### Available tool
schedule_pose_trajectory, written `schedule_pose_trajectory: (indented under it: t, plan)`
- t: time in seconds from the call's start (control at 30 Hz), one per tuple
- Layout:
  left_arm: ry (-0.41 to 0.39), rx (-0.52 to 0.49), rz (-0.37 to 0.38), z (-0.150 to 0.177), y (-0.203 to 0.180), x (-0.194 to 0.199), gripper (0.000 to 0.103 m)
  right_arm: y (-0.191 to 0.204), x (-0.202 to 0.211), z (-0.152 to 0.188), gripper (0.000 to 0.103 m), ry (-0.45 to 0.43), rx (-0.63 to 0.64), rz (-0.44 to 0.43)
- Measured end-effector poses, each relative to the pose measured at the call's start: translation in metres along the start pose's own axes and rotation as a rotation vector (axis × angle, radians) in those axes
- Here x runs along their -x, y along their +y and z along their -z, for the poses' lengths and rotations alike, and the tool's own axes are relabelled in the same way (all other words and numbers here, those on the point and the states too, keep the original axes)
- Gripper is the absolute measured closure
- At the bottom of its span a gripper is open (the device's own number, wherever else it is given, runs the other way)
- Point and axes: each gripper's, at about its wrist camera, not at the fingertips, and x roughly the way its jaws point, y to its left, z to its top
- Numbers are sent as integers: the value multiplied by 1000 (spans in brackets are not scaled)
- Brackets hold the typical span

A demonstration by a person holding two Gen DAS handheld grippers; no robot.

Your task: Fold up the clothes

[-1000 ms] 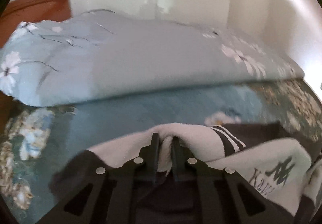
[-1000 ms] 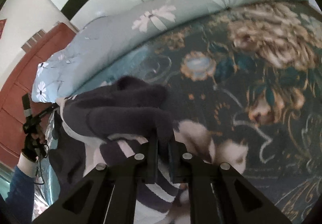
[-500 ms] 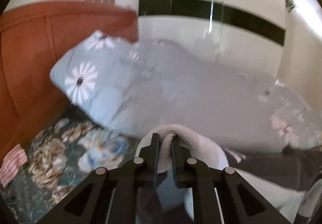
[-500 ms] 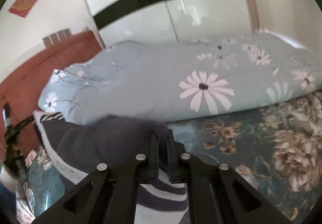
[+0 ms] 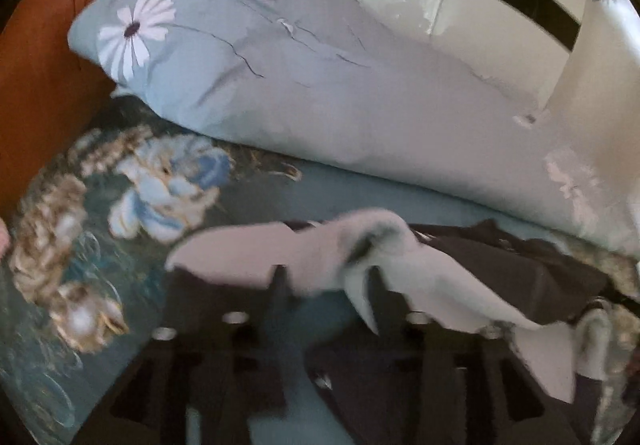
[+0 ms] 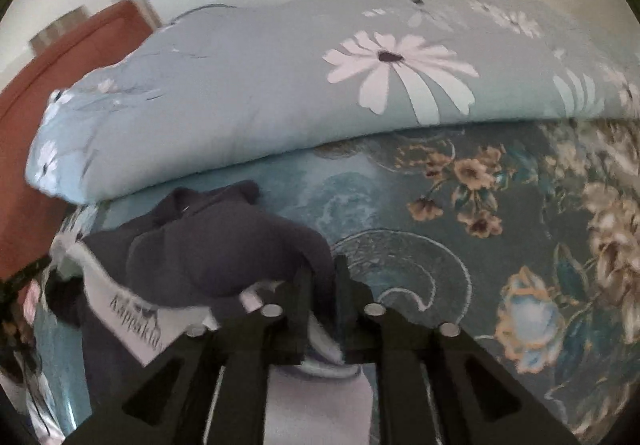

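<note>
left wrist view was motion-blurred throughout. left tool (image 5: 328, 285) fingers were smeared and partly covered by the white fold of the garment (image 5: 384, 245); whether it gripped cloth could not be told. garment's right end was cut off by the frame edge. in the right wrist view, right tool (image 6: 322, 285) fingertips were buried in dark fabric; printed lettering (image 6: 136, 315) was only partly legible. duvet (image 6: 260, 93) ran out of frame.

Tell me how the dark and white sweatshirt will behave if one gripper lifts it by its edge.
The dark and white fleecy sweatshirt will probably sag and drape: it already lies in soft bunched folds. It looks thick, so perhaps slightly heavy. The fuzzy lining should resist slipping from the right hand-held gripper.
</note>
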Motion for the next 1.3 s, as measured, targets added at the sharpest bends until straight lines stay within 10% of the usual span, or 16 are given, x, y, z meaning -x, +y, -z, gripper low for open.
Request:
schedule_pose_trajectory:
  t: [0.07, 0.23, 0.37, 0.73, 0.87, 1.3]
  plan:
    - [-23, 9, 24, 16, 1, 20, 39, 3, 20, 11, 60, -23, 54, 15]
    - [-112, 46, 37, 74, 0, 71, 31, -7, 66, 80, 51, -1, 89, -61]
    - [-140, 97, 97, 127, -9, 101, 26, -33, 79, 149, 49, 84, -30, -219]
    - [-123, 34, 132, 198, -58, 148, 25, -28, 56, 189, 48, 100, -229, -362]
    - [-123, 29, 128, 209, -60, 157, 25, -26, 55, 185, 91, 93, -272, -367]
    - [-108, 94, 108, 218, -31, 156, 23, -123, 137, 111, 93, -128, -207, 162]
